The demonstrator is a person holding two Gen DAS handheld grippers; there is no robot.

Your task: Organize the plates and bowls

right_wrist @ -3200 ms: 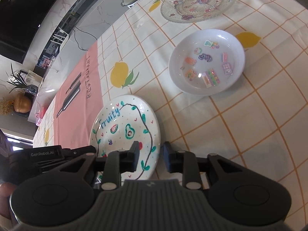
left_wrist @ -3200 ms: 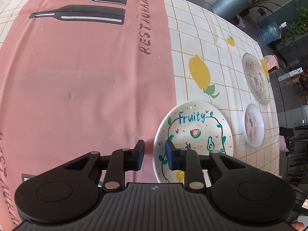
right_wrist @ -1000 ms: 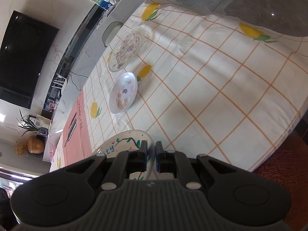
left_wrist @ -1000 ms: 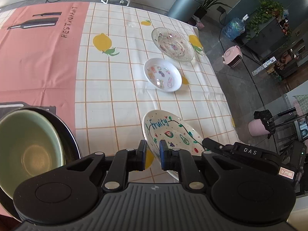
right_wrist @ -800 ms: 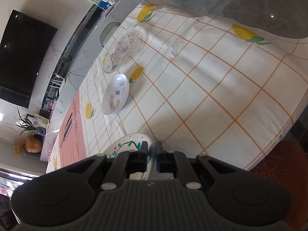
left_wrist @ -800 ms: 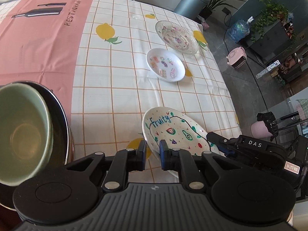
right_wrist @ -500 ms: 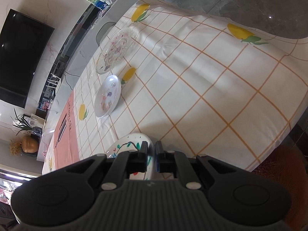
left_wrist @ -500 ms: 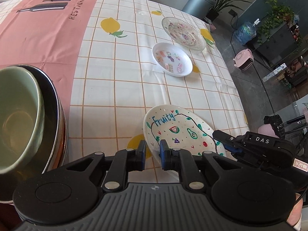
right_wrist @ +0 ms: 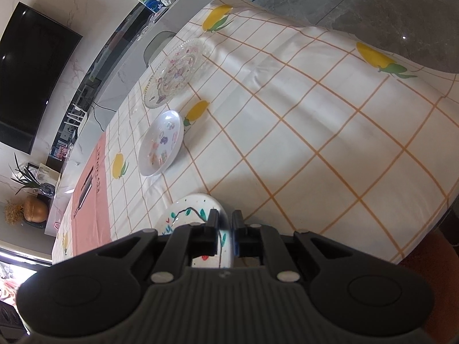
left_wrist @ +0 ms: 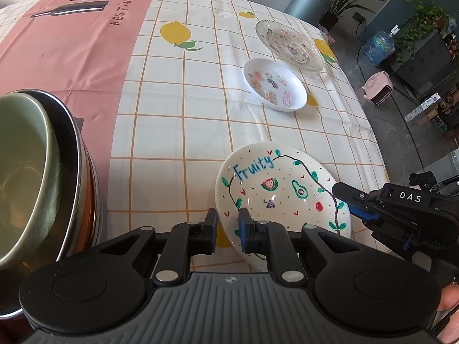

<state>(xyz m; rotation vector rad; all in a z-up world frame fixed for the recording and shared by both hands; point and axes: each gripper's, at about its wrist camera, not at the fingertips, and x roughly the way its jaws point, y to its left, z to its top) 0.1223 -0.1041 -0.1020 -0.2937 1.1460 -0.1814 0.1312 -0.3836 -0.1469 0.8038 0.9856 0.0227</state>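
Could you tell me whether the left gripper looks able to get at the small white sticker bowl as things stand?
Probably not right now: the left gripper is shut on the Fruity plate. The tablecloth toward the sticker bowl looks unobstructed.

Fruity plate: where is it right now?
Left wrist view, lower right: the Fruity plate is clamped between left tongs and right tongs, nearer than the white sticker bowl.

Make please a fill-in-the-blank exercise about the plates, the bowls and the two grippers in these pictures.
1. The word painted in blue on the white plate is ____.
2. Both the left gripper and the right gripper are shut on the rim of the ____ plate.
3. The green bowl sits inside a larger ____ bowl.
4. The small white dish lies between the painted plate and the ____ plate.

Missing words: Fruity; Fruity; metal; glass
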